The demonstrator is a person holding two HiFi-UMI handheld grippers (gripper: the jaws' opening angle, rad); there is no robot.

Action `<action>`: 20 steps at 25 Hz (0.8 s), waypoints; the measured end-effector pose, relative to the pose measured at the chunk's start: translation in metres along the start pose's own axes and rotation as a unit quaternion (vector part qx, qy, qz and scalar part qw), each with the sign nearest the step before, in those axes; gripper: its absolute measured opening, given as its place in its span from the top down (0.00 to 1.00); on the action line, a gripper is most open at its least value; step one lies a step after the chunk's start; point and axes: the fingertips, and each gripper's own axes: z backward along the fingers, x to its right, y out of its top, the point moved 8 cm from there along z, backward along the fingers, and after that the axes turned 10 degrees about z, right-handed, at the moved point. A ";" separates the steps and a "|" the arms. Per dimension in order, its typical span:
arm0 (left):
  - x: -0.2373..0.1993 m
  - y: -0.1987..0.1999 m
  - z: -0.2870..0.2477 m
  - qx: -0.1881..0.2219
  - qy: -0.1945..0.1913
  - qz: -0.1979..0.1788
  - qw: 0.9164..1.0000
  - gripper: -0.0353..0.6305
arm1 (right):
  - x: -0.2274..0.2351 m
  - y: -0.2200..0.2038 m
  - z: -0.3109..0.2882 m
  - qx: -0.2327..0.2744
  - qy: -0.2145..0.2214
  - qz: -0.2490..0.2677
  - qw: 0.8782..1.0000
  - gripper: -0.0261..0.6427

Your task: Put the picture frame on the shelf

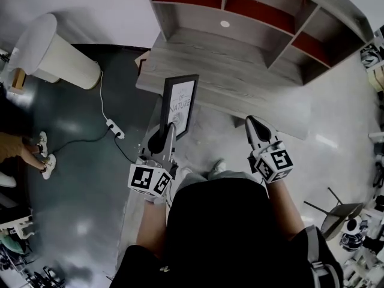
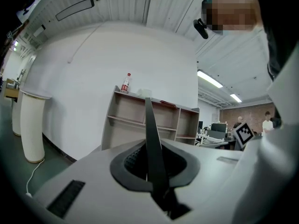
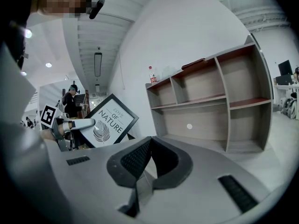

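Observation:
A black picture frame (image 1: 180,102) with a white leaf print is held upright in front of me, its lower edge pinched by my left gripper (image 1: 161,140), which is shut on it. In the left gripper view the frame (image 2: 149,120) shows edge-on between the jaws. The grey shelf unit (image 1: 240,23) with red-backed compartments stands just beyond it. My right gripper (image 1: 254,131) hovers to the right, shut and holding nothing. From the right gripper view I see the frame (image 3: 111,123), the left gripper (image 3: 71,125) and the shelf (image 3: 210,101), past my shut right gripper (image 3: 150,139).
A white round column (image 1: 54,50) stands at the left. A power strip with a white cable (image 1: 114,129) lies on the dark floor, near a person's feet (image 1: 43,153). A red bottle (image 2: 125,83) stands on top of the shelf. A chair (image 1: 336,213) is at the right.

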 end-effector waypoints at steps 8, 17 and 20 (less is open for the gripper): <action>-0.008 0.002 -0.048 -0.002 0.010 0.004 1.000 0.89 | 0.040 -0.004 -0.035 -0.014 0.004 -0.006 1.000 0.97; -0.102 0.041 -0.132 -0.012 -0.036 0.003 0.999 0.89 | 0.054 0.015 -0.146 -0.025 -0.034 -0.002 0.999 0.97; -0.139 0.066 -0.160 -0.022 -0.059 -0.011 0.998 0.89 | 0.050 0.027 -0.191 -0.032 -0.047 -0.001 0.998 0.97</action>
